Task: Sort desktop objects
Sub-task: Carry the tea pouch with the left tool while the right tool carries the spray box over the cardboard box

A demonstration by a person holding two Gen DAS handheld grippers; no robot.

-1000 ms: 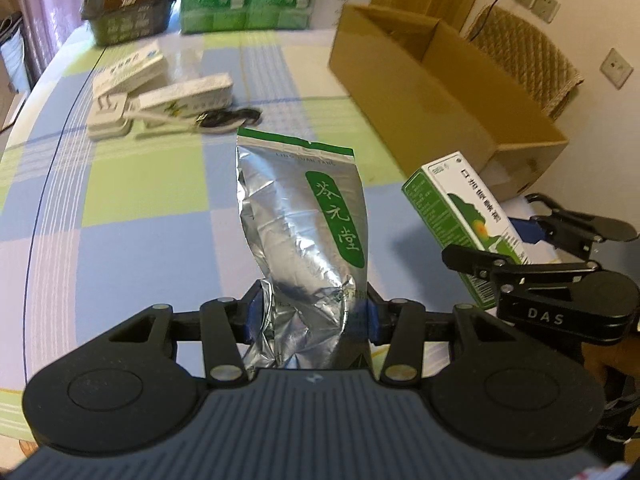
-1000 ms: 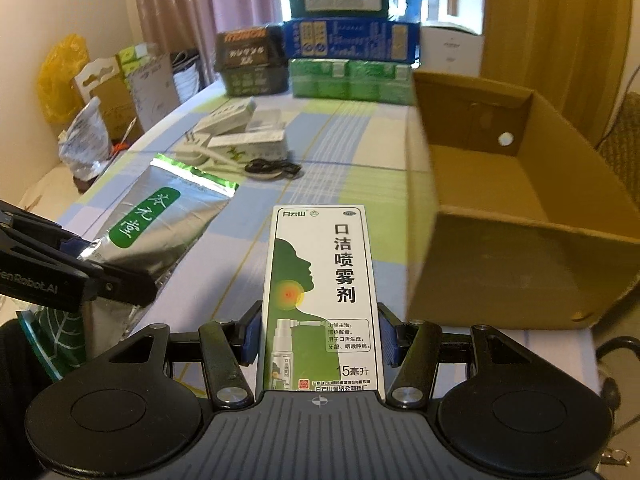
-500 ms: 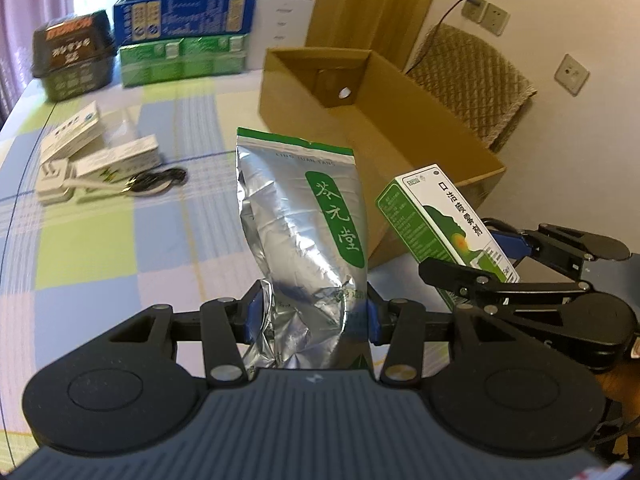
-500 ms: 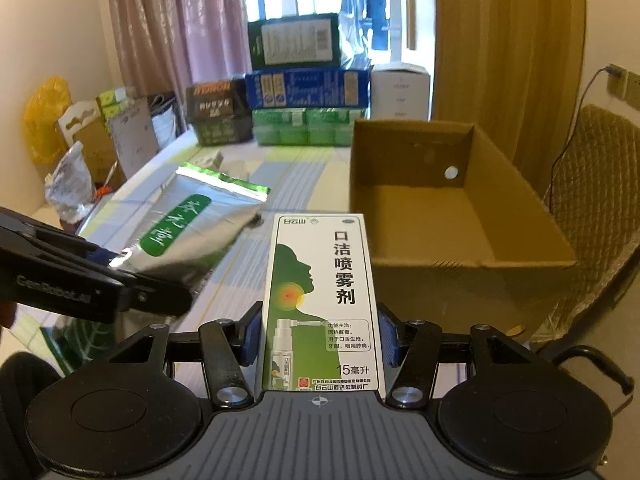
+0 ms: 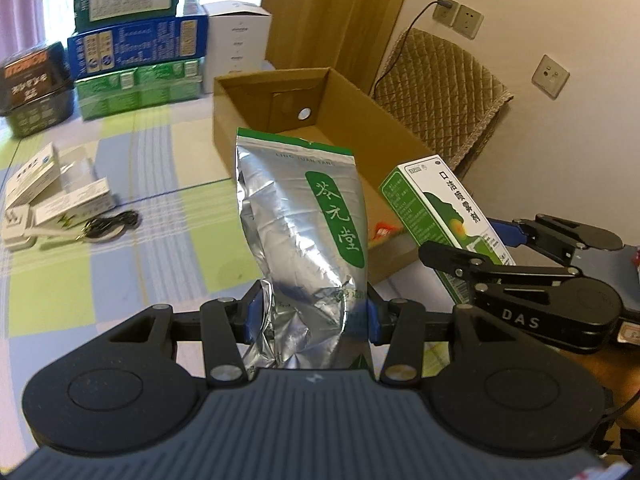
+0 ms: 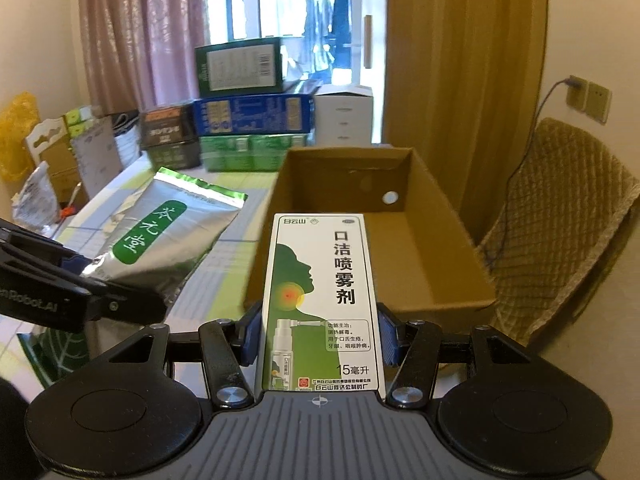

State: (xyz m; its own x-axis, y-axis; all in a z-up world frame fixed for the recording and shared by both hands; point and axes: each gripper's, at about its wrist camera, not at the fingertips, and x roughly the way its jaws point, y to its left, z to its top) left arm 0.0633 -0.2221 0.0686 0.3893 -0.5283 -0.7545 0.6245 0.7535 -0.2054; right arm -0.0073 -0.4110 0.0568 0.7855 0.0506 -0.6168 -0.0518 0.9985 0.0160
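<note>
My left gripper (image 5: 310,314) is shut on a crinkled silver foil pouch (image 5: 300,220) with a green label, held upright above the checked tablecloth. My right gripper (image 6: 320,330) is shut on a white and green spray box (image 6: 322,300), also held upright. Ahead of both stands an open cardboard box (image 6: 416,240), its inside bare apart from a hole in the far wall. In the left wrist view the spray box (image 5: 440,212) and the right gripper (image 5: 496,256) hang at the right, just before the cardboard box (image 5: 340,120). The pouch (image 6: 168,228) shows at the left of the right wrist view.
Several small white boxes (image 5: 52,192) and a black cable (image 5: 108,226) lie on the table's left. Stacked blue, green and dark cartons (image 6: 252,120) line the far edge. A chair with a quilted cover (image 6: 560,220) stands right of the cardboard box, beside a wall.
Both grippers have risen and swung toward the cardboard box with their loads; the box now sits lower and nearer in both views, its inside visible.
</note>
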